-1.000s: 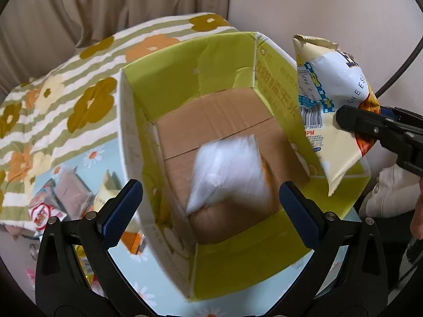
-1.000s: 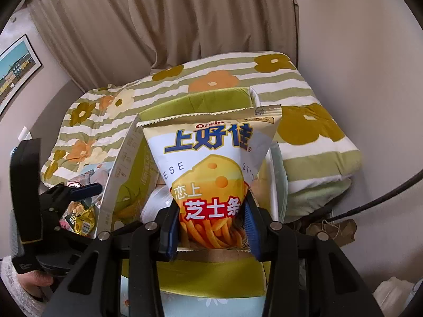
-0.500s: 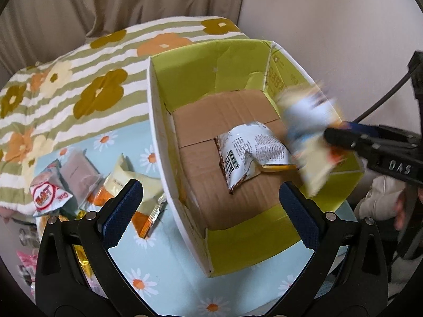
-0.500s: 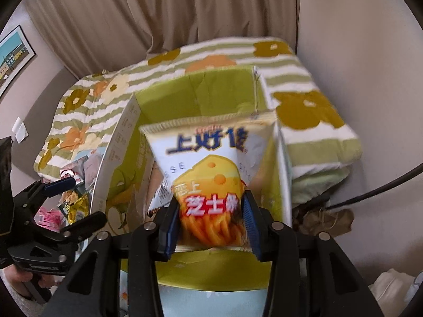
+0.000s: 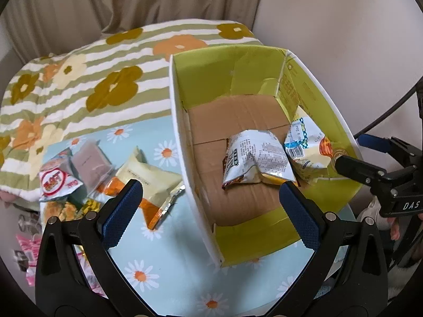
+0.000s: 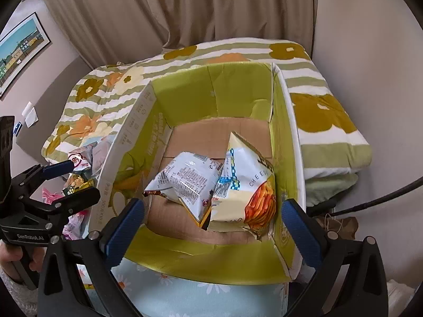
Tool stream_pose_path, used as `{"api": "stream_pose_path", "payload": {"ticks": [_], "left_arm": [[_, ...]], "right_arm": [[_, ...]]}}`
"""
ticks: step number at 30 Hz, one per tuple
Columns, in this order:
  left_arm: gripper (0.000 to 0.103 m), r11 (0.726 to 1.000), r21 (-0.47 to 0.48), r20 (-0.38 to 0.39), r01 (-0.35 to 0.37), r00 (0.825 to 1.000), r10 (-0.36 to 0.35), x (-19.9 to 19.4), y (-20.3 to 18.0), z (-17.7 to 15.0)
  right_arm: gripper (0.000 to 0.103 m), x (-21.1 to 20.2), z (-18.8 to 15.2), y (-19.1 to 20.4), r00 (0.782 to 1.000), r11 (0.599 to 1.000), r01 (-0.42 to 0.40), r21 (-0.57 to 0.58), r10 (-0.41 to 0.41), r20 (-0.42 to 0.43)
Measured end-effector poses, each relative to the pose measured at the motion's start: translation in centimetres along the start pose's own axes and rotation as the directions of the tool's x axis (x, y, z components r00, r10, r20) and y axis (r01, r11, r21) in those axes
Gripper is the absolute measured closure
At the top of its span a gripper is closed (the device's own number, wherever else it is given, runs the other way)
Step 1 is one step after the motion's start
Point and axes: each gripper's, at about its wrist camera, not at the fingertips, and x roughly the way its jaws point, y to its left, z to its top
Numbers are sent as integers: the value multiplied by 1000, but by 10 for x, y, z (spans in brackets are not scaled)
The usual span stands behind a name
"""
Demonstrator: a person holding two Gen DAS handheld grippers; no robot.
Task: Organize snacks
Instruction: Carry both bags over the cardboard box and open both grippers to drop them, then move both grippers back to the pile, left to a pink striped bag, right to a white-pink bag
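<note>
A green-lined cardboard box (image 5: 179, 121) (image 6: 127, 142) stands on the daisy tablecloth. Inside lie a silver-white snack bag (image 5: 253, 158) (image 6: 185, 179) and the yellow cheese-stick bag (image 5: 306, 148) (image 6: 246, 185), leaning against the box's right wall. My left gripper (image 5: 208, 208) is open and empty above the box's near left wall; it also shows in the right wrist view (image 6: 71, 179). My right gripper (image 6: 211, 224) is open and empty over the box's near wall; it also shows in the left wrist view (image 5: 362, 155). Several loose snack packs (image 5: 148, 182) lie left of the box.
A red-and-white pack (image 5: 58, 182), a grey-brown pack (image 5: 90, 163) and pink packs (image 5: 26, 245) lie at the table's left. A flowered striped quilt (image 5: 79, 79) lies behind. A wall and black cable (image 6: 383, 198) are to the right.
My right gripper opened and let go of the cheese-stick bag, which dropped into the box beside the silver bag. My left gripper pulled back to the left.
</note>
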Motion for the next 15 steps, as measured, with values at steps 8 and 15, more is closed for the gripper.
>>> {"api": "stream_pose_path", "payload": {"ticks": [8,15], "left_arm": [[1,997,-41,23,-68,997,69,-23,13,-7],[1,987,-74,50,-141,988,145,-56,41,-21]], "right_arm": [[0,-12,8,11,999,999,-23,-29,24,46],[0,-28,15,46,993,994,-27,-105,39,112]]}}
